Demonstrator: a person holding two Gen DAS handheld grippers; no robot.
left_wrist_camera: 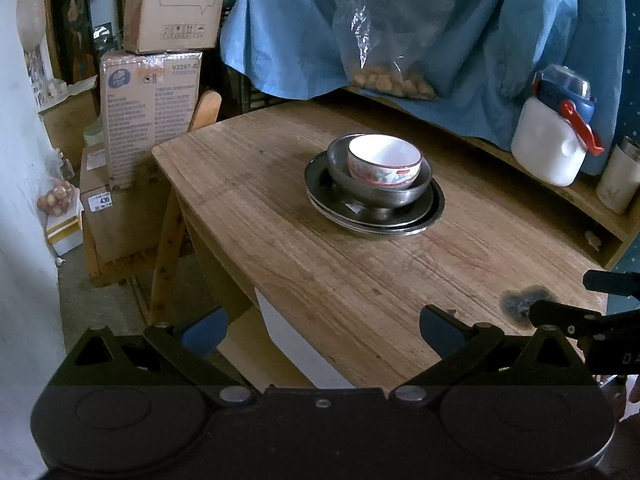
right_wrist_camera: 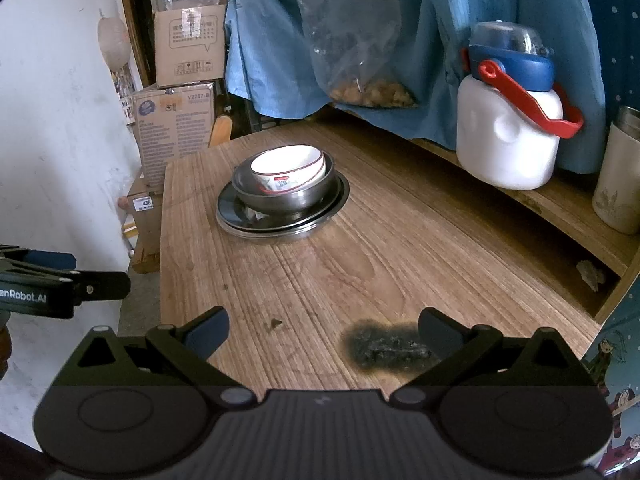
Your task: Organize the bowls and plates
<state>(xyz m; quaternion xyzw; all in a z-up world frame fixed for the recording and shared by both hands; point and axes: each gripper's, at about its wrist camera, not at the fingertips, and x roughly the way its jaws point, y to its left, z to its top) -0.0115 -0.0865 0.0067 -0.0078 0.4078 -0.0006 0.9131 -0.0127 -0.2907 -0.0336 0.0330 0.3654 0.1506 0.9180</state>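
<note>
Now we are holding both tools back over the near edge of the worn wooden surface (right_wrist_camera: 400,248); the left hand-held gripper (left_wrist_camera: 322,330) and the right hand-held gripper (right_wrist_camera: 323,330) are each spread wide and gripping nothing. Well ahead of both, slightly left of the right one, the dishes are sitting nested: a white ceramic bowl with a red rim and floral print (left_wrist_camera: 384,162) inside a grey steel footed bowl (left_wrist_camera: 380,188), on stacked round steel plates (left_wrist_camera: 374,216). All are opening upward, round, with no long axis. We are judging the ceramic bowl fragile, glazed and slippery, best pinched across its rim wall; the steel pieces look stiff, light and slick, best taken at their raised edges.
</note>
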